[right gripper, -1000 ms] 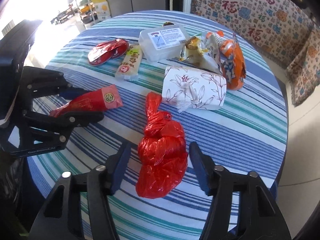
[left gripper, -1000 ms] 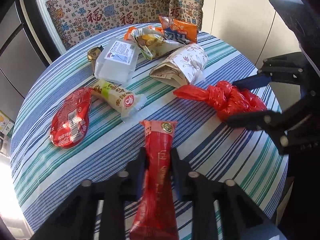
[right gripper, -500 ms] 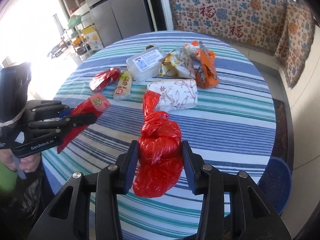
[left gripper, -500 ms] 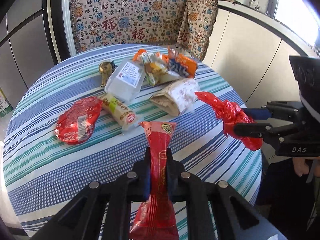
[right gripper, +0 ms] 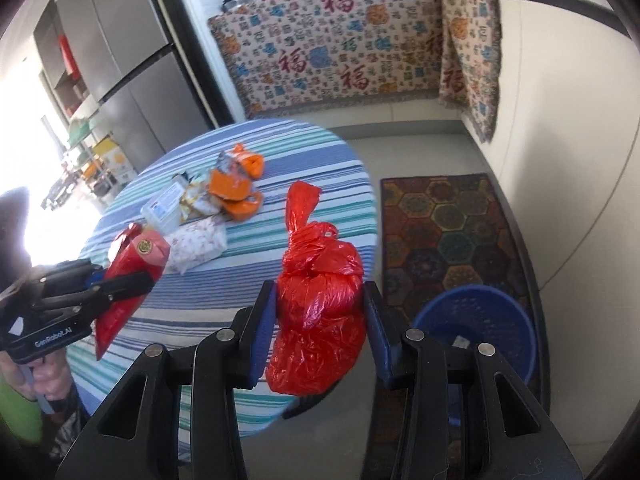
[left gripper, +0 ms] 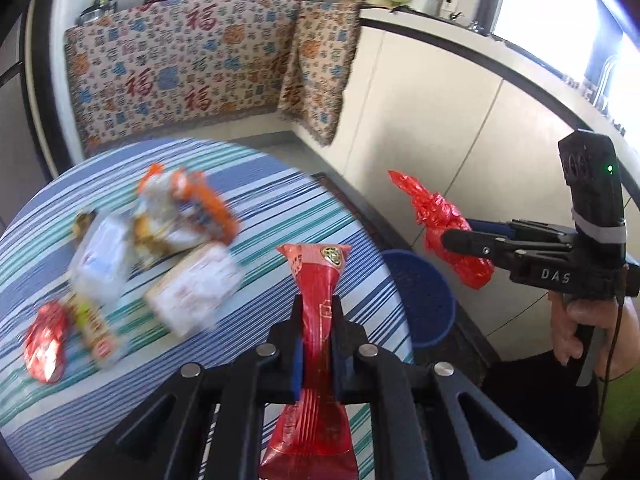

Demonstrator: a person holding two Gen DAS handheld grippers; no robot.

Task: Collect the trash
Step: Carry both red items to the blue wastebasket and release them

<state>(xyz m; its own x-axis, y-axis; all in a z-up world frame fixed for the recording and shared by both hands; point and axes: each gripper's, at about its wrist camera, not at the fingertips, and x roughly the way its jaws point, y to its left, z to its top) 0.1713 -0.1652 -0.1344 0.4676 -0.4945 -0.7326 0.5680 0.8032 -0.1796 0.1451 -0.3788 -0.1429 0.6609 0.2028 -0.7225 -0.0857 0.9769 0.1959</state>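
Trash is hanging clamped in both grippers: red bag [right gripper: 320, 300] in the right gripper [right gripper: 320, 332], red wrapper [left gripper: 318, 304] in the left gripper [left gripper: 318, 344], both short of the blue bin [right gripper: 476, 324]; releasing early is risking floor drops.

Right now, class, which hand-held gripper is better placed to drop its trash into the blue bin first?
Right hand-held gripper: its red bag hangs off the table beside the blue bin.

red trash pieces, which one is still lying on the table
The flat red wrapper at the table's edge. The long red packet is in the left gripper, the knotted red bag in the right gripper.
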